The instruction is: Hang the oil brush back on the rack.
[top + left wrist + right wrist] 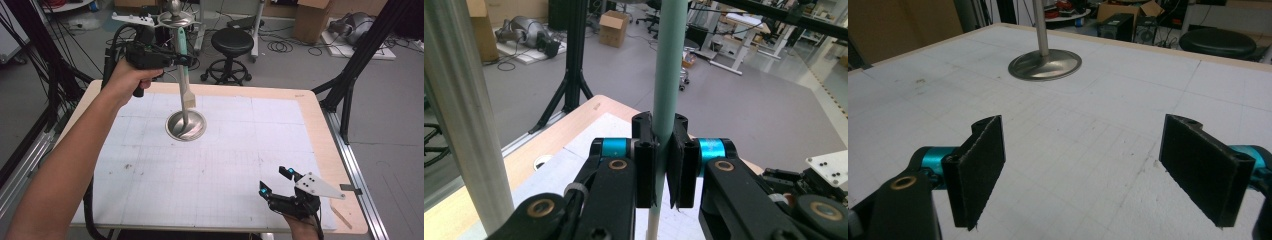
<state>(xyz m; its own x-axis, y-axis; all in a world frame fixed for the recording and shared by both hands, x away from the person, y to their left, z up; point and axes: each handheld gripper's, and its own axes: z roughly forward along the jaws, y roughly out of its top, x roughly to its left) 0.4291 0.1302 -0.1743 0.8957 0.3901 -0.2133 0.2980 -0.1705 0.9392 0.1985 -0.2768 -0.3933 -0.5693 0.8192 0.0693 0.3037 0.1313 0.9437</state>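
While the left tongs [186, 60] clamp the brush [184, 75] by its green handle, it hangs bristles-down beside the stand [185, 125] pole, above the base. This looks like hanging it on the rack: next, lift it toward a top hook. The right tongs [276, 181] gape empty, well apart

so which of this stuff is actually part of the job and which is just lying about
In the job:
- spatula, mint-green handle, pale blade, hanging blade down
- left gripper, jaws shut on the spatula handle
- metal utensil stand, round base on the table, hook ring on top

Lying about:
- right gripper, jaws open, idle at the near edge
- black stool
- cardboard box
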